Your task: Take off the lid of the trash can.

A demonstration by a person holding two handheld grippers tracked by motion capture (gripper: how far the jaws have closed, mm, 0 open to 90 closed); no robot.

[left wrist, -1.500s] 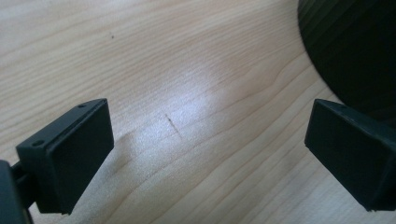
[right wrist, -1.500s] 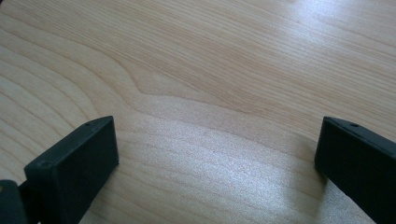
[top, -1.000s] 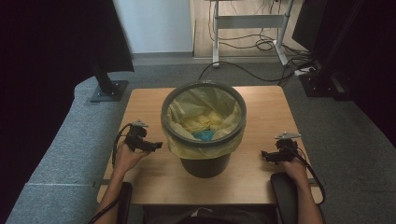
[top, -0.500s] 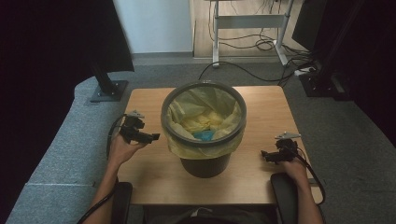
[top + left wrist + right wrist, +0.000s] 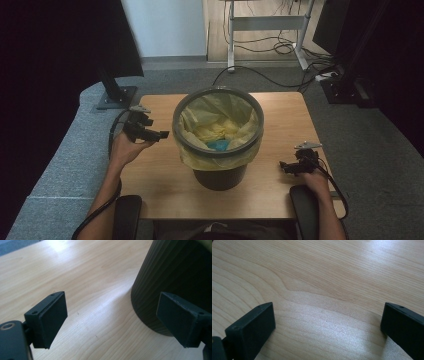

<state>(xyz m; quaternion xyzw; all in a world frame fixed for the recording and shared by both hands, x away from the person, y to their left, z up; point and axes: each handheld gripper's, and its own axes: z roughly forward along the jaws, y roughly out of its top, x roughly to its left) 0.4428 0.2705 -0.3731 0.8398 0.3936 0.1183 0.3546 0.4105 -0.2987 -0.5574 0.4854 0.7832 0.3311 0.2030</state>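
Waste bin (image 5: 218, 145) stands upright at centre of the bench (image 5: 280, 120). Dark, round, slightly tapered body with fine vertical ribbing, seen close in the left gripper view (image 5: 175, 277). Grey hoop rim clamps a thin, crinkled yellow bag liner (image 5: 212, 155) whose edge folds down over the outside all round. Inside the bag: crumpled yellow material and a blue item (image 5: 218, 145), too small to identify.

Left tongs (image 5: 159, 135) at 9 o'clock of the bin, held above the bench, tips pointing toward the liner's overhang and just short of it. Jaws spread wide, nothing between them; in the left gripper view one black rectangular pad (image 5: 48, 318) sits over bare wood, the other in front of the bin wall.

Right tongs (image 5: 285, 166) at 4 o'clock of the bin, well apart from it, low over the bench near its front edge. Jaws spread wide, nothing held; pale wood grain between them in the right gripper view (image 5: 327, 327).

Bench top: light wood, smooth, faint sheen. Nothing lies between either tongs and the bin. Surroundings: grey carpet, monitor-stand foot (image 5: 116, 96) at 10 o'clock off the bench, cables (image 5: 270, 47) and a metal frame at 12 o'clock.
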